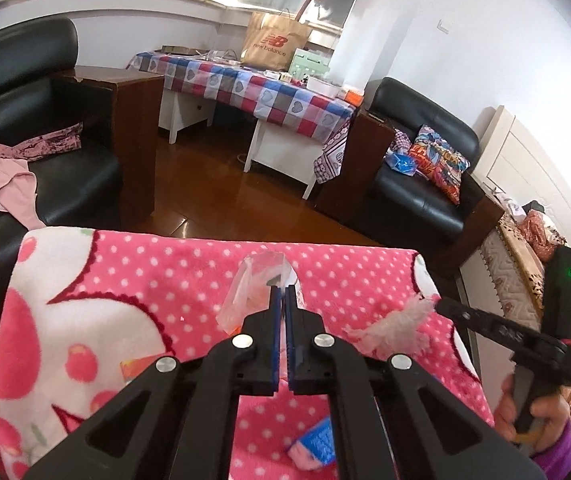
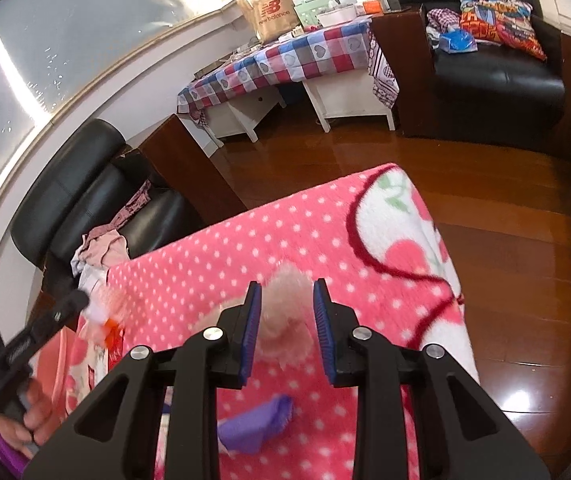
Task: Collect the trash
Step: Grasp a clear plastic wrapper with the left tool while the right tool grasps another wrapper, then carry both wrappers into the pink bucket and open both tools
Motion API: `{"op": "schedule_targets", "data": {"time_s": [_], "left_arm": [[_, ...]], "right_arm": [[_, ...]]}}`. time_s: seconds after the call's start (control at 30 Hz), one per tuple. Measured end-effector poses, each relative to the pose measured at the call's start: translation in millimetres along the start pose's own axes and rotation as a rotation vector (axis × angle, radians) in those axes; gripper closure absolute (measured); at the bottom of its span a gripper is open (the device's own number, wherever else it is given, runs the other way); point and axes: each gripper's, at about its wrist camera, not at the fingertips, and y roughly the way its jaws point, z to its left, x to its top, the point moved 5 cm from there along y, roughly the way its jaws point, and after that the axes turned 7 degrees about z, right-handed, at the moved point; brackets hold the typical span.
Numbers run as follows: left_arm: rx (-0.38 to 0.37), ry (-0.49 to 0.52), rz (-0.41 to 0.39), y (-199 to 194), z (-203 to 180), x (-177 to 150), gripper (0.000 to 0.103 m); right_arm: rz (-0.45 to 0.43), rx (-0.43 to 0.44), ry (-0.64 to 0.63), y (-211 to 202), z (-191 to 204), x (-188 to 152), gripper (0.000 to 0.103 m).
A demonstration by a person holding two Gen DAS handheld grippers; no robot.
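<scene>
My left gripper [image 1: 283, 294] is shut on a crumpled clear plastic wrapper [image 1: 251, 286], held just above the pink polka-dot blanket [image 1: 173, 280]. In the right wrist view the same gripper [image 2: 83, 302] shows at the left edge, with the wrapper [image 2: 103, 314] and an orange scrap at its tip. My right gripper [image 2: 287, 294] is shut on a fluffy pale-pink tissue wad [image 2: 285, 320]. From the left wrist view the right gripper [image 1: 439, 304] comes in from the right, and the tissue wad [image 1: 389, 328] hangs at its tip.
On the blanket lie a blue wrapper [image 1: 317, 444], an orange packet [image 1: 129, 368] and a purple crumpled piece [image 2: 253, 428]. Beyond the blanket's edge are the wooden floor [image 2: 505, 208], black armchairs [image 1: 417, 184] and a table under a checked cloth [image 1: 253, 88]. Clothes lie on the left sofa [image 1: 1, 176].
</scene>
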Motion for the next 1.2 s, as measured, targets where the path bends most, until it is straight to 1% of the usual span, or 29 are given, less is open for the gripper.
{"op": "schedule_targets", "data": {"time_s": [0.07,0.1,0.13,0.23,0.33,0.37,0.4,0.47,0.5,0.6,0.73,0.87,0.97,1.07,1.2], "left_arm": [[-0.001,0.002,-0.006,-7.8,1.8,-2.5,0.102],[-0.003,0.004,-0.008,-11.2,2.0,-3.9,0.102],[-0.004,0.007,-0.01,-14.6,1.4,-5.3,0.102],[-0.003,0.02,-0.016,-23.4,-1.0,-11.4,0.102],[0.001,0.026,-0.02,-30.9,-3.0,-17.1,0.102],[0.001,0.026,-0.021,-33.4,-3.5,-18.5,0.102],[0.001,0.026,-0.022,-34.7,-4.0,-17.6,0.102],[0.0,0.025,-0.026,-39.5,-4.1,-18.7,0.102],[0.001,0.023,-0.031,-42.8,-3.9,-19.0,0.102],[0.001,0.02,-0.042,-51.1,-2.8,-19.4,0.102],[0.006,0.02,-0.063,-64.5,-1.1,-20.3,0.102],[0.021,0.019,-0.094,-82.7,2.5,-21.8,0.102],[0.028,0.008,-0.118,-98.0,7.4,-24.5,0.102],[0.038,-0.005,-0.139,-112.4,12.2,-26.8,0.102],[0.066,-0.02,-0.184,-139.9,24.1,-32.2,0.102]], "right_arm": [[0.013,-0.014,0.004,8.1,-1.0,1.2,0.074],[0.021,-0.017,0.009,12.8,-1.5,1.4,0.066],[0.025,-0.023,0.014,15.9,-2.2,1.4,0.061],[0.034,-0.024,0.027,24.5,-3.5,0.3,0.061],[0.015,-0.019,0.028,22.9,-2.0,-1.5,0.061],[0.01,-0.021,0.019,21.6,-0.9,-3.0,0.062],[0.01,-0.022,0.011,20.9,0.9,-4.2,0.069],[0.006,-0.031,-0.005,17.4,3.1,-5.3,0.073],[0.001,-0.031,-0.016,15.1,5.2,-6.2,0.08],[-0.02,-0.036,-0.038,7.8,11.2,-7.2,0.085],[-0.087,-0.054,-0.078,-13.8,23.0,-7.9,0.086],[-0.168,-0.071,-0.121,-43.7,40.8,-3.0,0.086],[-0.217,-0.062,-0.15,-65.8,56.7,-2.1,0.086],[-0.25,-0.046,-0.194,-82.9,81.6,-6.0,0.086],[-0.269,-0.023,-0.247,-94.2,112.2,-15.5,0.086]]}}
